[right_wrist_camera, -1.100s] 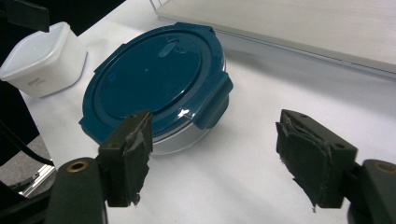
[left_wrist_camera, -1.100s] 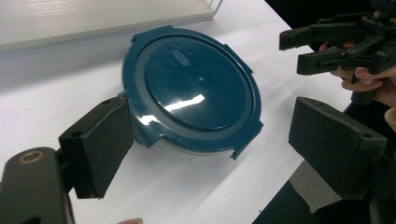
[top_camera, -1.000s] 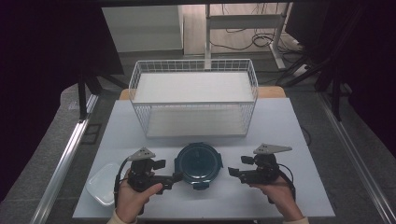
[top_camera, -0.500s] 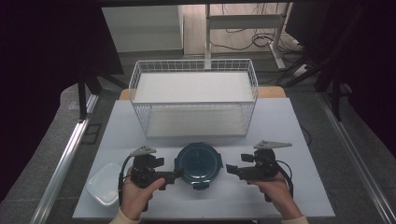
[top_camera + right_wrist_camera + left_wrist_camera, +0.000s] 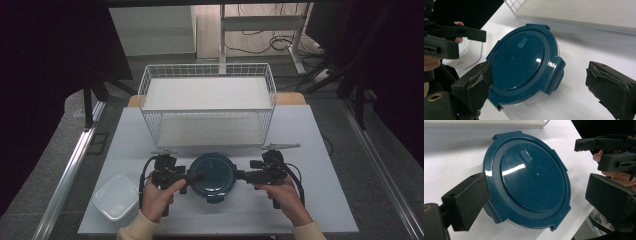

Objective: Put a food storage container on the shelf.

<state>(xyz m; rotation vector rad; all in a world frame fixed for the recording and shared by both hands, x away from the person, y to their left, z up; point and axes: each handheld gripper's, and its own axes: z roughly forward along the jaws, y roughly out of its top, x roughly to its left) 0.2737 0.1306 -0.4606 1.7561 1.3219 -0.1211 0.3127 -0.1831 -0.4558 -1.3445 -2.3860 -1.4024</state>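
Work looks barely begun: round blue container (image 5: 212, 174) sits lidded on the desk (image 5: 320, 145), at 6 o'clock from the wire basket (image 5: 207, 102). Left claw (image 5: 196, 177) and right claw (image 5: 239, 175) flank it, jaws just opened apart, gripping nothing; lifting remains.

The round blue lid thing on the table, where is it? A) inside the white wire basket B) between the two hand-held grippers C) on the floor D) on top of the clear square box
B: in the high view the round blue-lidded container sits on the white table, with the left hand-held gripper on one side and the right hand-held gripper on the other.
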